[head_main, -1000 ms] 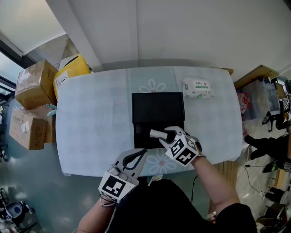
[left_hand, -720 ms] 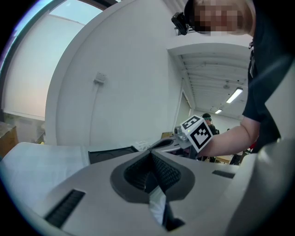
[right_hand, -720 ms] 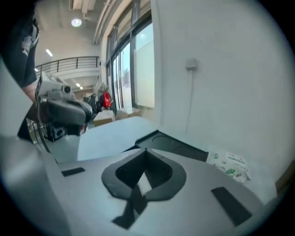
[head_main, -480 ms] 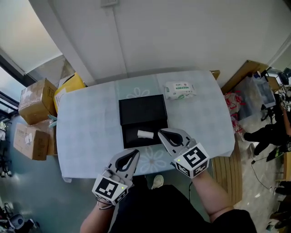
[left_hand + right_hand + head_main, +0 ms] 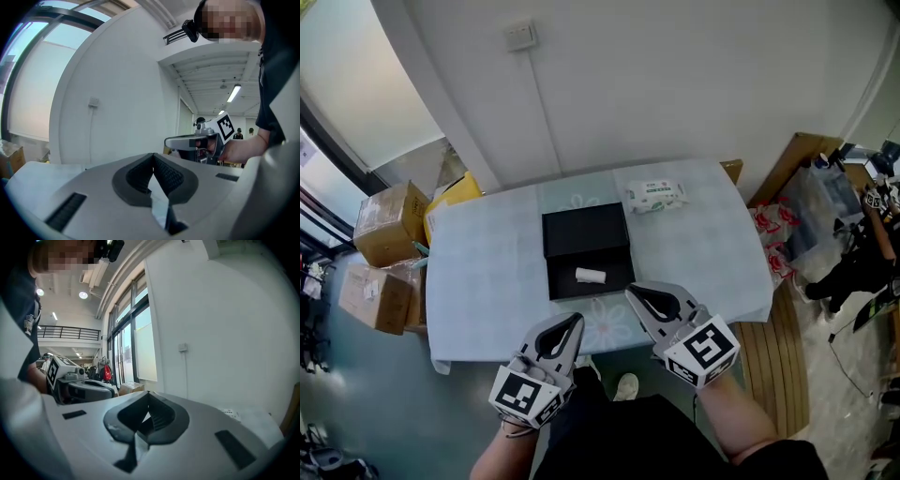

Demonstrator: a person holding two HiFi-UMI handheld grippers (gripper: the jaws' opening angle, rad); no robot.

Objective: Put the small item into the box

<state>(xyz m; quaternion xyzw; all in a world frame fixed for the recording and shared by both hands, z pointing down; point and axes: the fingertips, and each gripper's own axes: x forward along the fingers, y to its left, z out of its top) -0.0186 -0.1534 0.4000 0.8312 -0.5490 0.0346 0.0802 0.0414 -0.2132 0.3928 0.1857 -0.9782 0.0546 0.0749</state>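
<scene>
My left gripper (image 5: 572, 320) hangs over the near edge of the bench (image 5: 478, 281), jaws pressed together on nothing. Mid-bench, the small item (image 5: 590, 276), a short white roll, lies on its side in the near half of the open black box (image 5: 581, 230), the only thing there. My right gripper (image 5: 632, 292), jaws likewise closed and empty, hovers near the box's right corner. A wipes pack (image 5: 654, 195) lies beyond.

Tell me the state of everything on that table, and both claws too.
black box: open, lid folded back.
small white roll: lying inside the box.
wet wipes pack: lying flat on the table.
left claw: shut, empty.
right claw: shut, empty.
</scene>
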